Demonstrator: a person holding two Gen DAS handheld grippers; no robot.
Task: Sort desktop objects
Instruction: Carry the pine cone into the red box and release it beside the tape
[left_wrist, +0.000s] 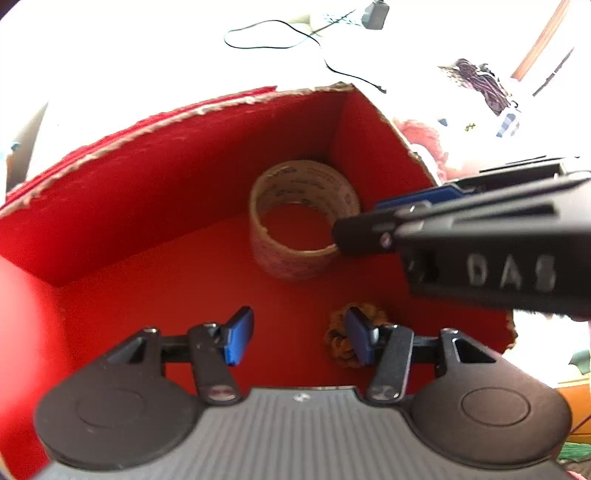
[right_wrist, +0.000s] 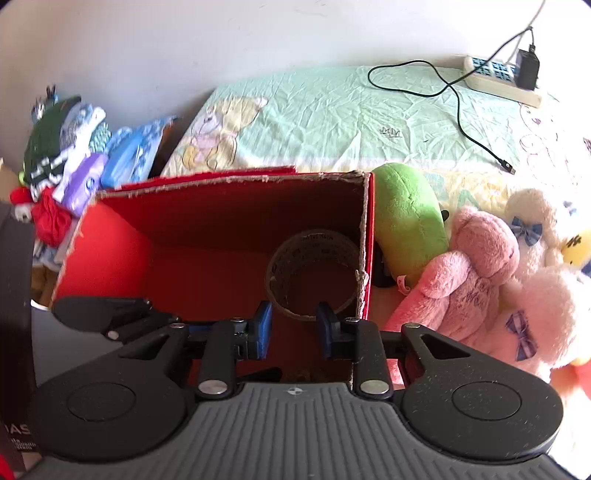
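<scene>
Sitting upright in the far right corner of the red box (left_wrist: 110, 206), tape roll (left_wrist: 303, 218) touches nothing but the floor. Pine cone (left_wrist: 341, 341) lies near the box's near right edge. Left gripper (left_wrist: 299, 339) spread, empty, over the box floor. Right gripper (right_wrist: 293, 328) also released, fingertips just short of the roll. Plush toys (right_wrist: 476, 266) beside the box's right wall.

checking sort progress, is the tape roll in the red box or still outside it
In the box. The tape roll sits on the floor of the red box near its far corner, walls on two sides.
</scene>
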